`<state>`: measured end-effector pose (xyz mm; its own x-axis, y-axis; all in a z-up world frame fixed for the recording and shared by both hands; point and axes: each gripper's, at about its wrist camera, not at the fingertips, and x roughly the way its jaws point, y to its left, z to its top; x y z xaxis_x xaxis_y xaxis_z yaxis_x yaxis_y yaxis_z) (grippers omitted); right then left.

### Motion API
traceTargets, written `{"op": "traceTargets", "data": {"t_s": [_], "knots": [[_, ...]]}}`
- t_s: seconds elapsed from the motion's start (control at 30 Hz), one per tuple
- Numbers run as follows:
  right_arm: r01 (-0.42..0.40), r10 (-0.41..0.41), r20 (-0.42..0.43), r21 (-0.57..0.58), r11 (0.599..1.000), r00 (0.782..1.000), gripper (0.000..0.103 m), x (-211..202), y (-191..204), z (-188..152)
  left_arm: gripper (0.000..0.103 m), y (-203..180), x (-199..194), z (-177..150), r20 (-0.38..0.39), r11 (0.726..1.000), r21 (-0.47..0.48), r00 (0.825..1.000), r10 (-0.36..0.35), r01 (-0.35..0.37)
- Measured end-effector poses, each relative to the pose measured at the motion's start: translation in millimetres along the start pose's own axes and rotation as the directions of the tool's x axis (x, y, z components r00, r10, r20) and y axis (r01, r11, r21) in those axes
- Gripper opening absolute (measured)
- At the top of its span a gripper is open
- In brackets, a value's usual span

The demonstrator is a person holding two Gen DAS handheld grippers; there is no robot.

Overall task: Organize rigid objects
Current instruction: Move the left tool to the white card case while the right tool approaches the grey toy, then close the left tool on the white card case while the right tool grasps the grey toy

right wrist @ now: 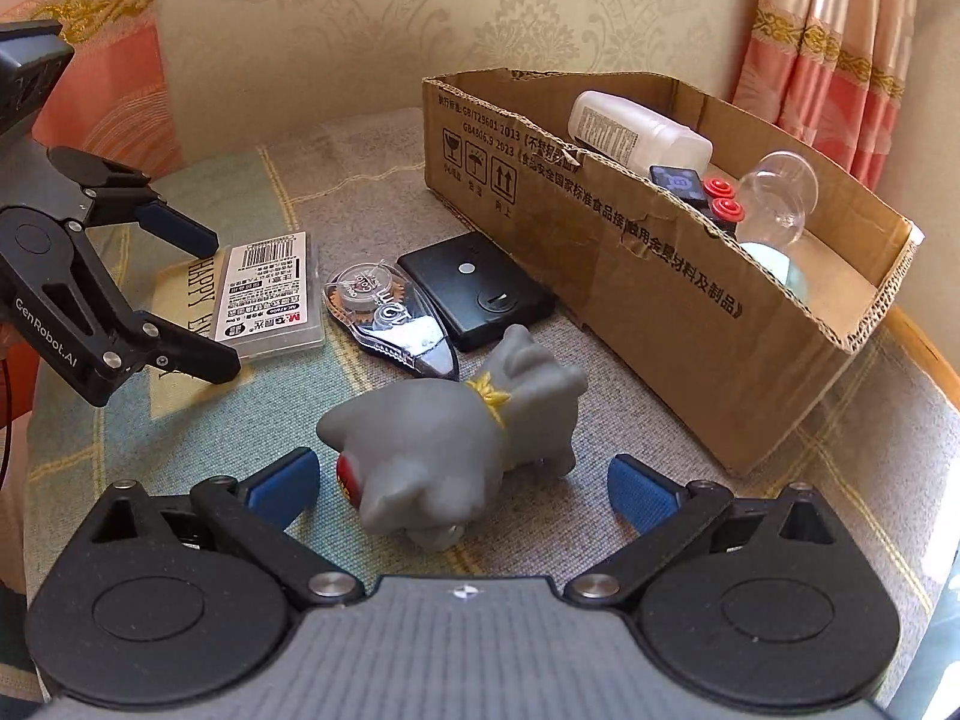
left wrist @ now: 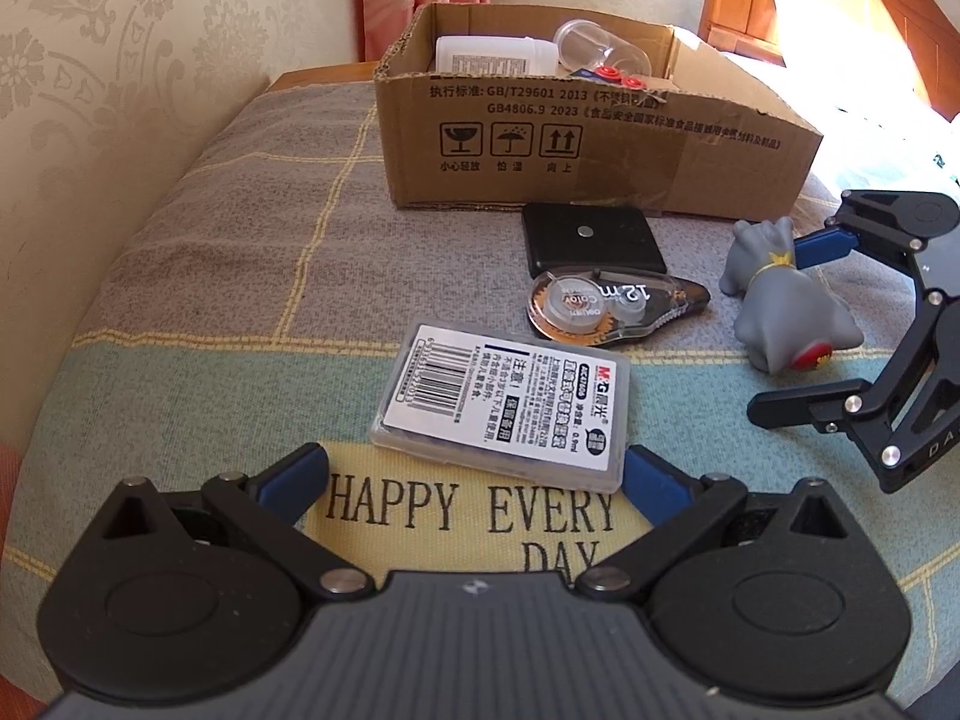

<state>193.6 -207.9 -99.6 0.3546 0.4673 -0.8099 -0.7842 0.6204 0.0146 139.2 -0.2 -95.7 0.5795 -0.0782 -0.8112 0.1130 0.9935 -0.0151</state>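
A clear plastic case (left wrist: 504, 405) with a white barcode label lies flat on the cloth, just ahead of my open left gripper (left wrist: 474, 474); its near corner sits beside the right pad. From the right wrist view, the left gripper (right wrist: 210, 303) straddles the near end of the case (right wrist: 273, 294). A grey toy animal (right wrist: 444, 438) with a yellow collar lies on its side between the fingers of my open right gripper (right wrist: 462, 483). In the left wrist view the toy (left wrist: 774, 300) rests inside the right gripper (left wrist: 801, 327). A correction tape (left wrist: 606, 306) and a black square device (left wrist: 591, 240) lie in between.
An open cardboard box (left wrist: 600, 144) stands at the back, holding a white bottle (right wrist: 630, 126), a clear container (right wrist: 774, 198) and a black item with red buttons (right wrist: 714, 192). A patterned wall (left wrist: 120, 90) borders the left. The cloth (left wrist: 240, 276) covers the whole surface.
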Motion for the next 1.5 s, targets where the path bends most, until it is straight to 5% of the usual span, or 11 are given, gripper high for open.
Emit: {"op": "traceTargets", "data": {"t_s": [0.47,1.0,1.5], "knots": [[-0.066,0.058,-0.099,-0.074,0.995,0.993,0.103,-1.5,34.3,7.0,0.103,1.5,0.0,-2.6,0.027,0.999,0.027,0.999,-0.019,0.018],[0.058,-0.058,-0.011,0.071,0.996,0.998,0.103,-26.2,64.1,-24.0,0.103,-3.2,10.3,5.2,0.077,0.994,0.091,0.995,-0.068,0.061],[0.111,-0.112,0.004,0.128,0.986,0.994,0.103,-25.2,69.5,-24.1,0.103,2.1,10.2,8.5,0.068,1.000,0.001,0.998,0.004,-0.004]]}}
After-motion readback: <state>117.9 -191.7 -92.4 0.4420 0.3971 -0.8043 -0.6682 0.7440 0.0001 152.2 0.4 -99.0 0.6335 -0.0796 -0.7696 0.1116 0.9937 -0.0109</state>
